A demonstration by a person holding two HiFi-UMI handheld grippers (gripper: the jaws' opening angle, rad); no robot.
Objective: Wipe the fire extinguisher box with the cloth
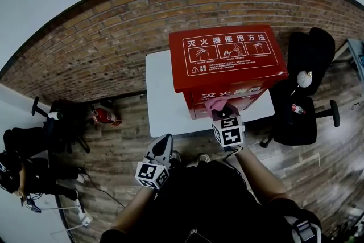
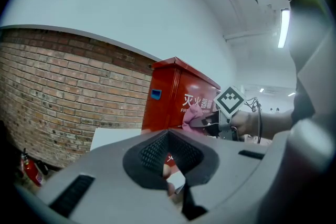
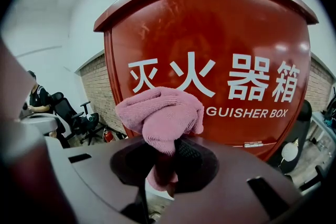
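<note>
The red fire extinguisher box (image 1: 227,62) stands on a white table (image 1: 165,99); its front face with white lettering fills the right gripper view (image 3: 210,34). My right gripper (image 1: 223,112) is shut on a bunched pink cloth (image 1: 216,103), which is pressed to the lower front of the box. In the right gripper view the cloth (image 3: 160,113) bulges above the closed jaws of the right gripper (image 3: 168,147). My left gripper (image 1: 161,148) hangs low in front of the table, shut and empty. Its own view shows the left gripper (image 2: 168,136), the box (image 2: 173,97) and the cloth (image 2: 191,115).
A brick wall runs behind the table. A black office chair (image 1: 301,94) stands right of the box. A small red extinguisher (image 1: 104,116) lies on the wooden floor at left, beside another black chair (image 1: 62,122). A seated person (image 1: 17,173) is at far left.
</note>
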